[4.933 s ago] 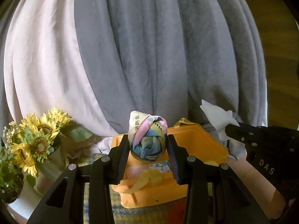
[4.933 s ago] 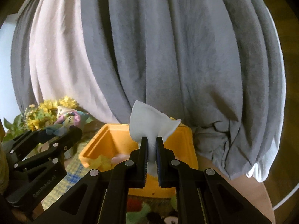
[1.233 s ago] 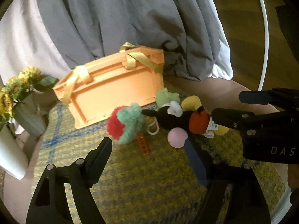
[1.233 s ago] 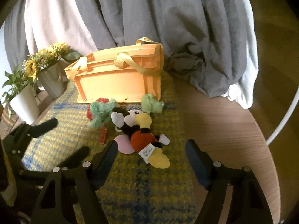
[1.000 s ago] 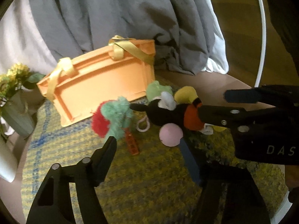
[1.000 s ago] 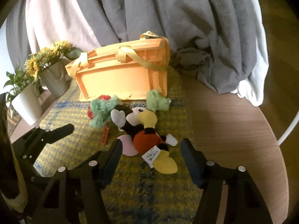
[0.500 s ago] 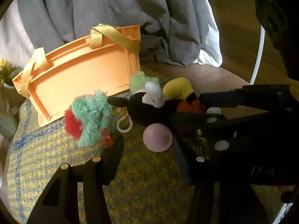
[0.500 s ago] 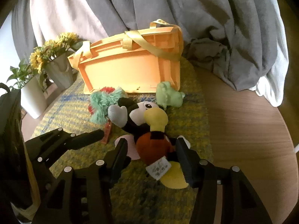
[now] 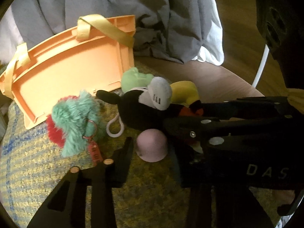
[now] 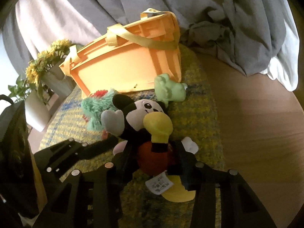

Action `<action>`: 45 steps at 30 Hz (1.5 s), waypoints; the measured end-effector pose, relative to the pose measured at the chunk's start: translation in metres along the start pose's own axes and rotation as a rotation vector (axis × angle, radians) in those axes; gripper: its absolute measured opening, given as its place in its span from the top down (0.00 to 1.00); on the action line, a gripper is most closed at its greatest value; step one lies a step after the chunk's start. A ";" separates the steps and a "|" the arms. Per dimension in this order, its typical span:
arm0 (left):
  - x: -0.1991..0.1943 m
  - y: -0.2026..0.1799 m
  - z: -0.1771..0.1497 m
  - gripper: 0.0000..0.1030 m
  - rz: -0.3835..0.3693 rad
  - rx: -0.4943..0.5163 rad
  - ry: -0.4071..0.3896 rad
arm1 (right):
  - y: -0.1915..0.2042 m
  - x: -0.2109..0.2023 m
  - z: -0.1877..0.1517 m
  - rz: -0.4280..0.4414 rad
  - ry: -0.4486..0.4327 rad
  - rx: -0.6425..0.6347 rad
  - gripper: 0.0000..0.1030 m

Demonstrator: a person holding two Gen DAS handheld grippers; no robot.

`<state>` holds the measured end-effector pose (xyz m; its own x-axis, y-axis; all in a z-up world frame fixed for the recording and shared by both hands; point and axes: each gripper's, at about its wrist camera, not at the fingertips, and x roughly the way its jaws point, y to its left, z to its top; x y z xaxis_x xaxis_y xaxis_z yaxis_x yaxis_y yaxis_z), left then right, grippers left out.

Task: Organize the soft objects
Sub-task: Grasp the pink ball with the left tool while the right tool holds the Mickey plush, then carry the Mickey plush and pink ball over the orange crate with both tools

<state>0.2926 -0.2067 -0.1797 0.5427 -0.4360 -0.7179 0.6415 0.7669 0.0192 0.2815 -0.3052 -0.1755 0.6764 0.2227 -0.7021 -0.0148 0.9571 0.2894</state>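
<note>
A mouse plush [image 10: 144, 114] with a red body lies on the rug in front of the orange basket [image 10: 123, 70]. My right gripper [image 10: 154, 157] straddles its red body. Its jaws are closing and both pads touch the body's sides. A small pink ball [image 9: 152, 146] sits beside the plush. My left gripper [image 9: 153, 152] has this ball between its fingers and its jaws are closing. The left finger is almost at the ball. The other finger is partly hidden behind the right gripper [image 9: 182, 114], which crosses in front.
A fluffy teal and red keychain toy [image 9: 76, 117] and a pale green plush [image 9: 133, 79] lie by the basket on the yellow and blue rug [image 9: 38, 171]. Sunflowers [image 10: 47, 60] and a white pot [image 10: 36, 110] stand at left. Grey curtains [image 9: 114, 3] hang behind. Bare wooden tabletop [image 10: 256, 133] lies at right.
Both grippers have come forward and down onto the toys, and both pairs of jaws have narrowed, the left around the pink ball and the right around the mouse plush.
</note>
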 end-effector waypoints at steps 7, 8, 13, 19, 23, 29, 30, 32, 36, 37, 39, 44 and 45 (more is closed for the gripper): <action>-0.012 0.003 -0.004 0.68 0.050 -0.030 -0.016 | 0.001 -0.007 -0.001 -0.001 -0.022 -0.002 0.61; -0.016 0.005 -0.006 0.68 0.058 -0.038 -0.018 | 0.001 -0.008 -0.002 -0.002 -0.025 0.000 0.61; -0.037 0.014 -0.010 0.68 0.105 -0.092 -0.039 | 0.003 -0.015 -0.003 0.000 -0.031 0.002 0.61; -0.066 0.023 -0.011 0.68 0.151 -0.167 -0.079 | 0.011 -0.025 -0.004 0.013 -0.036 -0.001 0.61; -0.085 0.030 -0.008 0.68 0.173 -0.216 -0.115 | 0.015 -0.037 -0.004 0.012 -0.050 0.021 0.62; -0.113 0.040 0.000 0.68 0.201 -0.256 -0.164 | 0.030 -0.057 0.002 -0.014 -0.100 0.005 0.62; -0.116 0.041 0.002 0.68 0.201 -0.260 -0.170 | 0.033 -0.060 0.003 -0.016 -0.107 -0.001 0.62; -0.125 0.045 0.004 0.68 0.205 -0.268 -0.185 | 0.040 -0.067 0.006 -0.016 -0.127 -0.014 0.62; -0.141 0.049 0.010 0.68 0.218 -0.275 -0.216 | 0.052 -0.078 0.012 -0.012 -0.160 -0.023 0.63; -0.146 0.050 0.012 0.68 0.221 -0.274 -0.226 | 0.055 -0.081 0.014 -0.010 -0.167 -0.024 0.63; -0.155 0.052 0.016 0.68 0.228 -0.272 -0.247 | 0.061 -0.086 0.017 -0.009 -0.183 -0.031 0.63; -0.174 0.057 0.025 0.68 0.244 -0.260 -0.288 | 0.076 -0.098 0.024 -0.019 -0.224 -0.040 0.63; -0.177 0.058 0.027 0.68 0.246 -0.258 -0.297 | 0.078 -0.100 0.026 -0.020 -0.232 -0.040 0.63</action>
<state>0.2481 -0.0977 -0.0329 0.8177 -0.3136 -0.4828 0.3387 0.9402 -0.0370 0.2317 -0.2575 -0.0653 0.8280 0.1596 -0.5375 -0.0261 0.9685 0.2475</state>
